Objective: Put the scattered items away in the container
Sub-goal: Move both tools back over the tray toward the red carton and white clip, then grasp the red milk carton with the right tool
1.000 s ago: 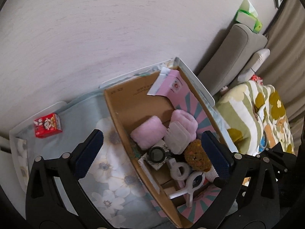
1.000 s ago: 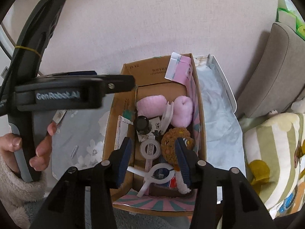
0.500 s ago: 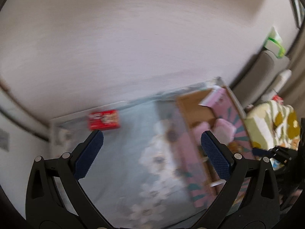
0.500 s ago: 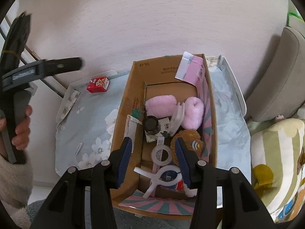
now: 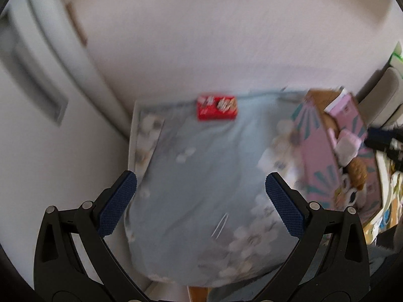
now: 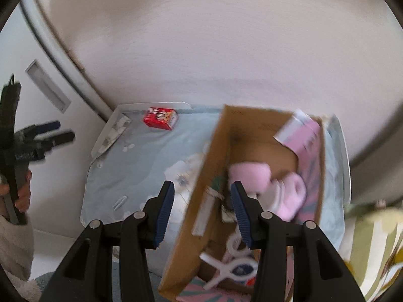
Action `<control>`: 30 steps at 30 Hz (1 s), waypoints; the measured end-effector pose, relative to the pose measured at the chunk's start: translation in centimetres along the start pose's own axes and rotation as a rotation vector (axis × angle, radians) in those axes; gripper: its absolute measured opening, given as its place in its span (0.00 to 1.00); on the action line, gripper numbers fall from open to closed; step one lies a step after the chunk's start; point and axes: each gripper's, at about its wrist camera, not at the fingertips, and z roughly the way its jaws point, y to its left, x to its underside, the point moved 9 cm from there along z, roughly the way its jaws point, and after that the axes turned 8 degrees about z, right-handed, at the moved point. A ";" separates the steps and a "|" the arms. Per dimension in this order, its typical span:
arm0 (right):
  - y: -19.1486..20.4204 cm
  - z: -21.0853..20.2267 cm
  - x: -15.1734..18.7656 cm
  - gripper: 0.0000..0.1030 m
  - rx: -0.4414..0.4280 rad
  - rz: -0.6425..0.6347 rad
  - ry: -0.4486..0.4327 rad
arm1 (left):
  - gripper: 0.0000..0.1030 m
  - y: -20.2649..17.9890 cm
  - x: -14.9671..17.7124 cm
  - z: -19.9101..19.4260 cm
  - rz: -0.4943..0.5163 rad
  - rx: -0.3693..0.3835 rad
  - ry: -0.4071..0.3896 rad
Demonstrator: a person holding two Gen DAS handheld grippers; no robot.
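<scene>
Cardboard formed the open box on the right half of the pale blue floral cloth. Inside it lay two pink plush rolls, a white clip near the front, and a pink patterned card leaning on the far right wall; the rest was too blurred to name. A small red box sat outside it, alone near the cloth's far edge by the wall, well apart from the carton. A thin silvery piece lay on the cloth nearer the front. The left gripper hung over bare cloth, jaws spread wide, pinching nothing. The right gripper hovered over the carton's near left wall, jaws partly apart and empty. Between the carton and the cloth's left edge the surface was open.
</scene>
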 end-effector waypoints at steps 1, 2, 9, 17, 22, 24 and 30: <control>0.9 0.5 -0.7 0.42 -0.001 -0.034 0.006 | 0.99 0.2 0.8 0.4 -0.009 0.004 0.014; 1.5 0.8 -1.2 0.42 -0.002 -0.058 0.011 | 0.99 0.1 1.6 1.0 -0.020 0.011 0.027; 6.6 5.2 -4.6 0.42 -0.008 -0.218 0.073 | 0.99 -0.3 5.6 4.3 -0.028 0.038 0.077; 10.5 15.0 -6.1 0.49 -0.030 -0.039 0.240 | 0.99 -1.8 9.8 9.5 -0.017 0.078 0.125; 10.9 21.4 -6.4 0.49 0.099 0.093 0.260 | 0.99 -2.3 11.6 11.4 0.037 0.072 0.114; 10.9 23.0 -6.7 0.49 0.144 0.137 0.229 | 0.99 -2.3 11.7 11.7 0.058 0.064 0.103; 11.0 25.4 -7.7 0.54 0.244 0.188 0.174 | 0.99 -2.0 11.6 12.4 0.094 0.076 0.080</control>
